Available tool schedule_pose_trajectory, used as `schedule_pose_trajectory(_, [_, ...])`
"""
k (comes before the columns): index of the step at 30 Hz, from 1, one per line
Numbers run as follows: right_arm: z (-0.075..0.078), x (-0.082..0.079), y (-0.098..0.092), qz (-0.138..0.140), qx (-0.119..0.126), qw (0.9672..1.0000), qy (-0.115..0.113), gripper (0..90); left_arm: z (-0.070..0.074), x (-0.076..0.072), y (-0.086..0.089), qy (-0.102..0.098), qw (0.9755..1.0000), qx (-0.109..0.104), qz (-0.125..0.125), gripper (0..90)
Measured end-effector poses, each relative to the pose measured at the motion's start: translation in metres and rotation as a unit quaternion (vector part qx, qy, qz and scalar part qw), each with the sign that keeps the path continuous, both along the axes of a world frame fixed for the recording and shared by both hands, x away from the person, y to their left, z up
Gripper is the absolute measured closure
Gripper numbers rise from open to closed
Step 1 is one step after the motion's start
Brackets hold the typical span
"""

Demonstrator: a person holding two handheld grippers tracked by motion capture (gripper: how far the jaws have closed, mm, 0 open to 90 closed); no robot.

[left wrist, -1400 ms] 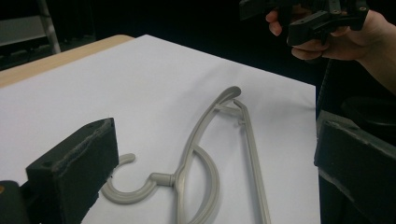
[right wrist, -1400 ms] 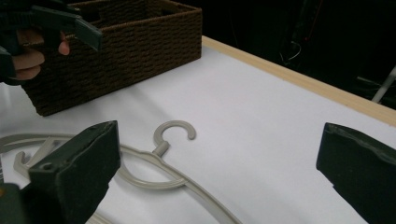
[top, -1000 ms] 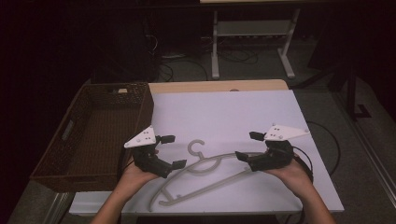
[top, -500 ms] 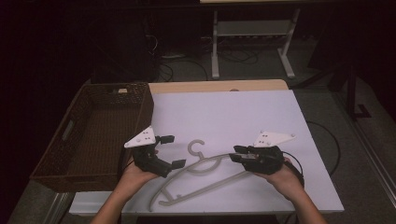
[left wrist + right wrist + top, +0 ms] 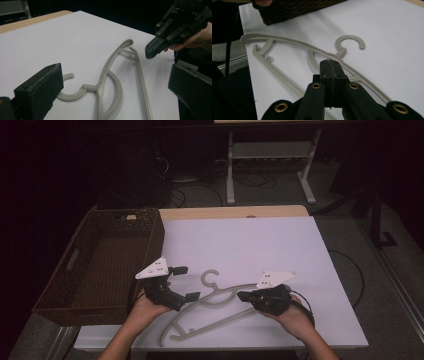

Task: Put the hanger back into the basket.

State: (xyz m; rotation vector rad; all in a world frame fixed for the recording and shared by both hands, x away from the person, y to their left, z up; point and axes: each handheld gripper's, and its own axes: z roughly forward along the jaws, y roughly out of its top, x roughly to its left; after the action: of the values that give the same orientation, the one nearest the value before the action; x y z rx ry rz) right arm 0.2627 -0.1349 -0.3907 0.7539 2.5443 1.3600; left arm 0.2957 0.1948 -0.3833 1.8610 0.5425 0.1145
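Observation:
A grey plastic hanger (image 5: 220,300) lies flat on the white table sheet (image 5: 250,245) near the front edge, its hook (image 5: 75,93) pointing away from me. My left gripper (image 5: 186,282) stands open at the hanger's left, and in the left gripper view its jaws (image 5: 117,85) frame the hook without touching it. My right gripper (image 5: 241,296) is over the hanger's right arm. Its jaws have just been closing and now meet pad to pad (image 5: 329,65) with nothing between them. From the left gripper view the right gripper (image 5: 151,51) hovers just above the hanger's end.
A brown wicker basket (image 5: 155,240) stands at the sheet's left edge, close behind the left gripper, and its wall (image 5: 294,10) shows in the right gripper view. A metal stand (image 5: 270,150) and cables lie on the dark floor beyond the table.
The right gripper has moved left and down toward the hanger, and its jaws have gone from wide apart to closed. The left gripper and the hanger have stayed put.

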Motion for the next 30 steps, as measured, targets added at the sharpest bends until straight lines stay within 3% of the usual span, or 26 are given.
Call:
schedule_pose_trajectory(8, [-0.021, -0.005, 0.018, 0.018, -0.025, 0.9994, 0.013, 88.9, -0.001, 0.0, 0.0, 0.001, 1.0, 0.001, 0.001, 0.0])
schedule_pose_trajectory(27, [-0.038, -0.009, 0.034, 0.052, -0.063, 0.9957, 0.043, 89.2, -0.002, 0.0, 0.0, 0.003, 1.0, -0.001, 0.0, 0.0])
schedule_pose_trajectory(30, [-0.041, -0.008, 0.035, 0.061, -0.077, 0.9945, 0.037, 89.2, -0.002, 0.0, 0.0, 0.004, 1.0, 0.001, 0.0, 0.0])
